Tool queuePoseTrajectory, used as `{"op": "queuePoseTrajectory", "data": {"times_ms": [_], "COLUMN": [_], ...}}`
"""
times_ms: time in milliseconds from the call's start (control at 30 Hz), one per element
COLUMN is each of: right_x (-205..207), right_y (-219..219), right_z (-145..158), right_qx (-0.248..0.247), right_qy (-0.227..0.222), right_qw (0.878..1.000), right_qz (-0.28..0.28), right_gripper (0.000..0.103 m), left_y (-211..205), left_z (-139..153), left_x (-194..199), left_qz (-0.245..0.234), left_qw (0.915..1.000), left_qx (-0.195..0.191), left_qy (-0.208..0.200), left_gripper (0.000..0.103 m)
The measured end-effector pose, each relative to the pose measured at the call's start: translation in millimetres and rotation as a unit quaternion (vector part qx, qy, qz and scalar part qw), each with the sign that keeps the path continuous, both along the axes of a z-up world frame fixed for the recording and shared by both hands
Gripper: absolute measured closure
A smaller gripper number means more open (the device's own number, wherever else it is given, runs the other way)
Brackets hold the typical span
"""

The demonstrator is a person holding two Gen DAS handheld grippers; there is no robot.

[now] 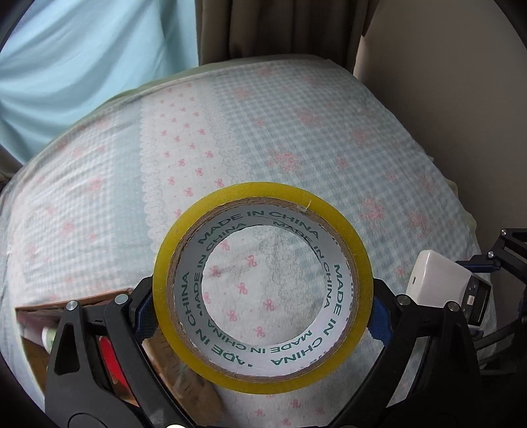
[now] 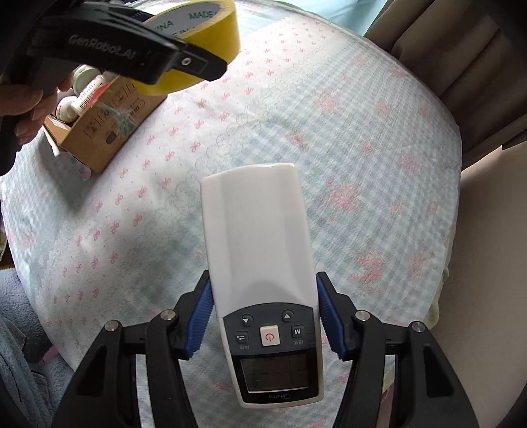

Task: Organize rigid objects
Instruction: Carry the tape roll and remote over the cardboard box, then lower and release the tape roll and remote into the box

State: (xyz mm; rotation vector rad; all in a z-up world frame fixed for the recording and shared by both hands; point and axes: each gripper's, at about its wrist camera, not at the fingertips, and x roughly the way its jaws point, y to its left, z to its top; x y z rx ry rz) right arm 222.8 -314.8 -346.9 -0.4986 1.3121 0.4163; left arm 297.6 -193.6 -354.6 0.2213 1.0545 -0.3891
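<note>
My left gripper (image 1: 263, 309) is shut on a yellow roll of tape (image 1: 184, 230) and holds it above the patterned cloth; the roll also shows in the right wrist view (image 2: 210, 36), over the cardboard box (image 2: 108, 131). My right gripper (image 2: 263, 316) is shut on a white remote control (image 2: 257, 237), its buttons and screen toward the camera, above the cloth. The remote also shows at the right edge of the left wrist view (image 1: 438, 280).
The open cardboard box holds white bottles (image 2: 82, 95) and shows at the lower left of the left wrist view (image 1: 66, 316). The round table has a blue-checked cloth with pink flowers (image 2: 329, 131). Curtains (image 1: 280, 29) and a beige wall (image 1: 461, 98) stand behind.
</note>
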Motion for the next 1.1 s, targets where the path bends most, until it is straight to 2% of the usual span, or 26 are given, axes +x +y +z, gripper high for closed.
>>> {"op": "queuePoseTrajectory", "data": {"times_ms": [300, 600, 833, 1000, 1100], "right_x": [2, -6, -4, 12, 24], "right_y": [63, 159, 235, 279, 302], "right_z": [72, 116, 119, 100, 81], "right_qx": [0.019, 0.046, 0.064, 0.065, 0.069], "right_qy": [-0.043, -0.079, -0.078, -0.062, -0.044], "right_qw": [0.999, 0.996, 0.995, 0.996, 0.996], "right_qz": [0.000, 0.010, 0.022, 0.027, 0.028], "right_gripper": [0.048, 0.048, 0.048, 0.048, 0.048], "left_y": [103, 234, 330, 377, 390], "left_z": [60, 91, 89, 67, 45], "left_x": [-33, -71, -83, -74, -63], "left_qz": [0.041, 0.079, 0.105, 0.106, 0.096], "left_qw": [0.9991, 0.9967, 0.9942, 0.9938, 0.9942], "left_qx": [-0.004, 0.004, 0.018, 0.031, 0.042], "left_qy": [-0.010, -0.016, -0.009, 0.012, 0.025], "left_gripper": [0.007, 0.007, 0.007, 0.007, 0.007]}}
